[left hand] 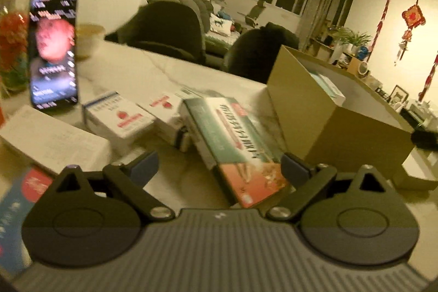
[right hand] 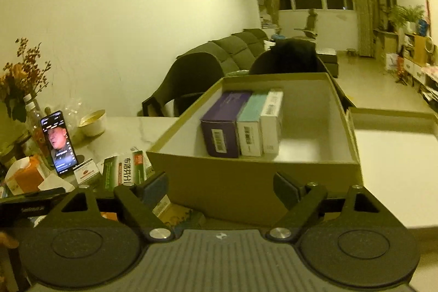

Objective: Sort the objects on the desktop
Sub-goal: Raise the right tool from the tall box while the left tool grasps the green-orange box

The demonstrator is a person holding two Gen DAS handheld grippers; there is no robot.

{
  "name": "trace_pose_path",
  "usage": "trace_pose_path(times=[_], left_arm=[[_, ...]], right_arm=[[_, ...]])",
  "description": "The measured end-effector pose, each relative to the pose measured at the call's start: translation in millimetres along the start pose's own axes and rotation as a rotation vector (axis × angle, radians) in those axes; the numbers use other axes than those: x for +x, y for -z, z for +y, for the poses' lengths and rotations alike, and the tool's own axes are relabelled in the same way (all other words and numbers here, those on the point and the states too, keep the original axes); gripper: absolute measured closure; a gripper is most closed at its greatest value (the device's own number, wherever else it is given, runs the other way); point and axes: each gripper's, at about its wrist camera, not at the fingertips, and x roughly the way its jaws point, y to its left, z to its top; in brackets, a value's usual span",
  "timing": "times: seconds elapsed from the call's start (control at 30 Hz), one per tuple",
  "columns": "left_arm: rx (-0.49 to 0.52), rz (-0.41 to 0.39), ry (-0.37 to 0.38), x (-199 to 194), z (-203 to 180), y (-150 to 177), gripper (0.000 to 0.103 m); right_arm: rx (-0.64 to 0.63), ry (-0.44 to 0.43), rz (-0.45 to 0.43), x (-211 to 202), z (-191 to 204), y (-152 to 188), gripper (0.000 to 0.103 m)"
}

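Note:
My left gripper (left hand: 219, 167) stands open low over the marble table (left hand: 153, 73). The near end of a long green and orange medicine box (left hand: 235, 138) lies between its fingers, and the pads are not pressing on it. Behind it lie a white box with a red mark (left hand: 120, 116) and a second white box (left hand: 164, 111). My right gripper (right hand: 220, 188) is open and holds nothing, just in front of the open cardboard box (right hand: 241, 182). Inside stand a purple box (right hand: 221, 125), a teal box (right hand: 251, 122) and a white box (right hand: 272, 119), side by side.
A lit phone (left hand: 53, 51) stands propped at the left, with a bowl (right hand: 93, 122) and a vase of flowers (right hand: 22, 78) behind it. More packets (right hand: 24, 177) lie at the left. The box lid (right hand: 394, 168) rests to the right. Dark chairs (left hand: 169, 29) line the far edge.

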Motion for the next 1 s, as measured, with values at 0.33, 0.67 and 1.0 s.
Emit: trace_pose_path(times=[0.33, 0.67, 1.0], left_arm=[[-0.092, 0.123, 0.008, 30.1, 11.1, -5.0, 0.022], [-0.245, 0.153, 0.082, 49.6, 21.8, -6.7, 0.041], [-0.339, 0.125, 0.109, 45.9, 26.2, 12.5, 0.061]], right_arm=[[0.102, 0.029, 0.116, -0.9, -17.1, 27.1, 0.016], [0.154, 0.053, 0.148, -7.0, -25.8, 46.2, 0.016], [0.116, 0.043, 0.145, -7.3, -31.6, 44.9, 0.014]])
